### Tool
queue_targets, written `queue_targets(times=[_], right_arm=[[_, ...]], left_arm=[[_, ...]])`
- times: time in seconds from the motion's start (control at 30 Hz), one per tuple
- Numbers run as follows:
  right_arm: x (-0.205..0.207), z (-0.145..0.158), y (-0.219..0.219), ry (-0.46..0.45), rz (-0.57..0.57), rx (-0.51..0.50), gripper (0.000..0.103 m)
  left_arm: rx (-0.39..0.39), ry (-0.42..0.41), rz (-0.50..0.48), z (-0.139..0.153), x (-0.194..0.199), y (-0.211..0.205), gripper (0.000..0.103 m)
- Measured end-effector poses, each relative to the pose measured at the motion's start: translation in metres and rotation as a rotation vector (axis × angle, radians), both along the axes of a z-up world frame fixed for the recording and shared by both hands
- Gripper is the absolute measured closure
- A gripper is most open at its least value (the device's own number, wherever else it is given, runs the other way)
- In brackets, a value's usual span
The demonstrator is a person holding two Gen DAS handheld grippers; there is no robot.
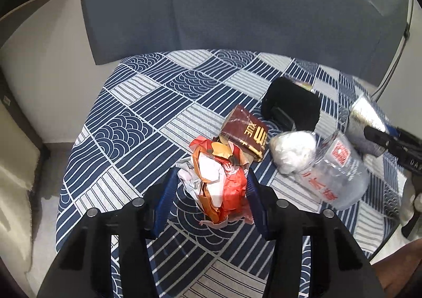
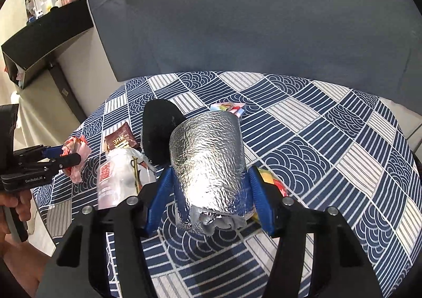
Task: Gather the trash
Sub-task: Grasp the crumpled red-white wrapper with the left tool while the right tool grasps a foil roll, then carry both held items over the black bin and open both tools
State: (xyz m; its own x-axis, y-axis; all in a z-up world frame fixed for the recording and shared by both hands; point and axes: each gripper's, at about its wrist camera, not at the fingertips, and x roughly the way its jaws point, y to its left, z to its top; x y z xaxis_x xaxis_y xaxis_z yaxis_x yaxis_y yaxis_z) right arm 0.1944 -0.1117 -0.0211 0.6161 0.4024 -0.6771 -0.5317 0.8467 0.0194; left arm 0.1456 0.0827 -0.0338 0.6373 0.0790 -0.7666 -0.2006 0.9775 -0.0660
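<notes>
Two grips | wrapper (image 1: 220,182) between left jaws | foil bag (image 2: 208,166) between right jaws

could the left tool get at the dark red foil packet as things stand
Probably not yet: the left tool is shut on the crumpled orange-and-white paper wrapper, which sits right before the dark red foil packet.

left gripper body (image 2: 26,176): white "GenRobot.AI" (small, last letters unsure) | right gripper body (image 1: 411,162): white letters, "DA" readable, rest cut off | brown wrapper (image 1: 244,132): gold Chinese characters, not legible | clear plastic cup (image 1: 340,169): red printed label and red characters, blurred | orange crumpled wrapper (image 1: 221,179): round red-and-white logo, unreadable
</notes>
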Motion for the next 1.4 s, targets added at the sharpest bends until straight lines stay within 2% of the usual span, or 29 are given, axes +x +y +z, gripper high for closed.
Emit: queue_targets(times=[0.2,0.77,1.17,1.4], right_arm=[[-0.018,0.008,-0.008,-0.002,-0.02,0.025,0.044],[-0.083,0.019,-0.024,0.006,-0.036,0.107,0.044],[-0.152,0.002,-0.007,0.041,0.068,0.101,0.044],[-0.184,-0.008,0.0,0.055,0.12,0.082,0.044]], left_arm=[[-0.041,-0.033,0.017,0.006,-0.016,-0.005,0.054],[-0.052,-0.086,0.027,0.016,-0.079,-0.027,0.054],[-0.056,-0.058,0.022,0.007,-0.126,-0.057,0.054],[-0.049,-0.014,-0.009,-0.003,-0.157,-0.082,0.054]])
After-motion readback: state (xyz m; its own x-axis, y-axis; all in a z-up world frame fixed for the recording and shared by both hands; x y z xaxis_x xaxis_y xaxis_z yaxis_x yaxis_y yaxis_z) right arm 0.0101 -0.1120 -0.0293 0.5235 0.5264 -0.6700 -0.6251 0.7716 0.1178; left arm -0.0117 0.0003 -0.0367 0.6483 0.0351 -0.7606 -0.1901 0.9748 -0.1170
